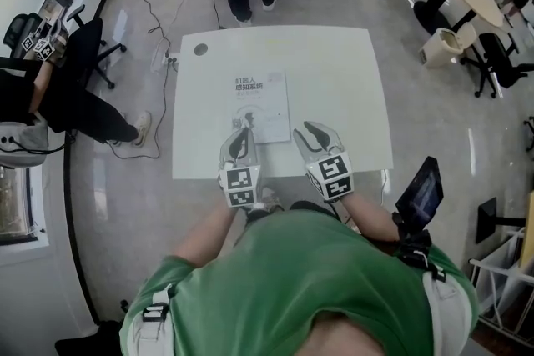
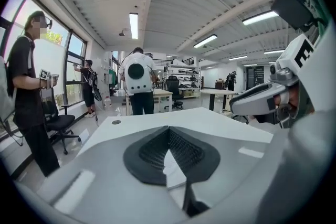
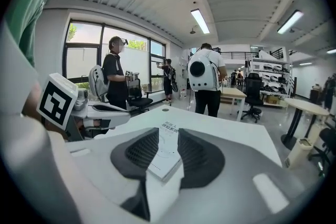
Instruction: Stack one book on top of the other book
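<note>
Book (image 1: pixel 261 106) is lying flat mid-tabletop (image 1: pixel 350 79), cover up. Both tools are hanging above the near edge of the tabletop, clear of the book. Left tool (image 2: pixel 168 132) is sitting over the book's near left corner, clenched, pads meeting with nothing between them. Right tool (image 3: pixel 168 136) is sitting just right of the book, released, jaws partly apart, empty, with the book showing through the gap.

Bright ceiling strip lights (image 2: pixel 134 25), sharp focus, fisheye-warped dark edges.
</note>
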